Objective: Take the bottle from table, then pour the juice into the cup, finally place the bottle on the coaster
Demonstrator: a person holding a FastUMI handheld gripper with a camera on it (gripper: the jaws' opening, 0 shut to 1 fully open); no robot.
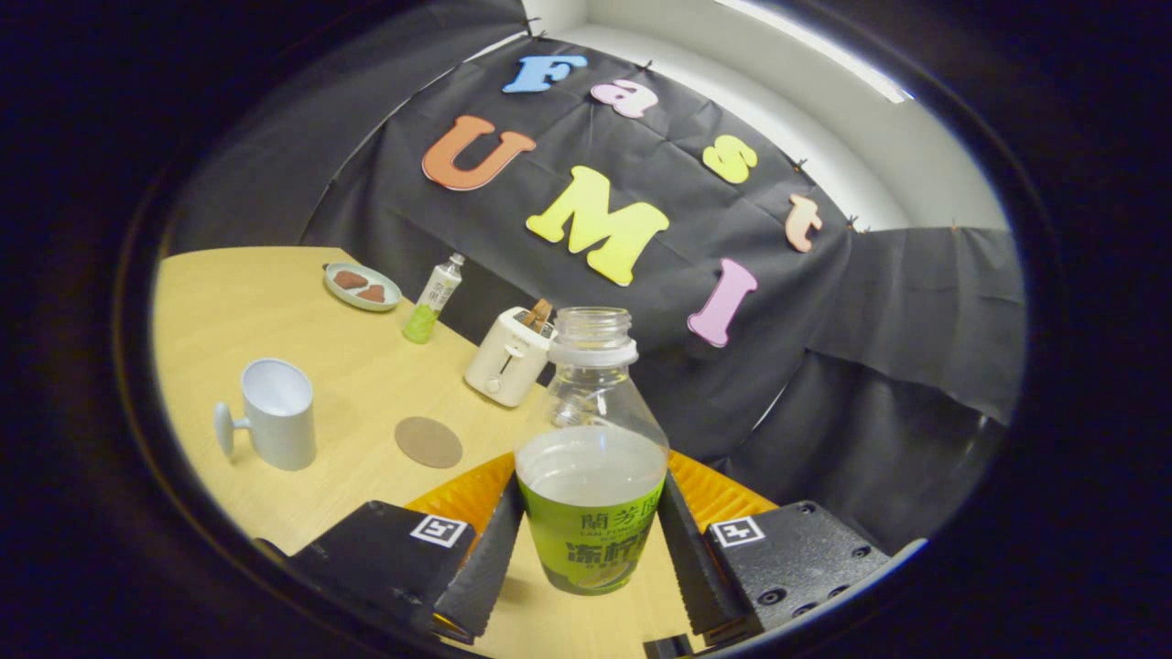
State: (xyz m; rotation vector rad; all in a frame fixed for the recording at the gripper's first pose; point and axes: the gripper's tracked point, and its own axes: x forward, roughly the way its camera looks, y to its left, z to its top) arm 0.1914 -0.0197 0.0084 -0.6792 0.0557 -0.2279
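Bottle [591, 458], uncapped and partly full of juice, stands low at frame centre, clamped between both fingers of the gripper [586, 549]. At left on the wooden table [275, 311] sit a white cup [275, 414] and round coaster [428, 442], toaster [508, 357] beyond.

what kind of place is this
Likely a staged recording booth laid out as a breakfast table: black cloth wall, wooden table with toaster and white cup. The claw grips a juice bottle.
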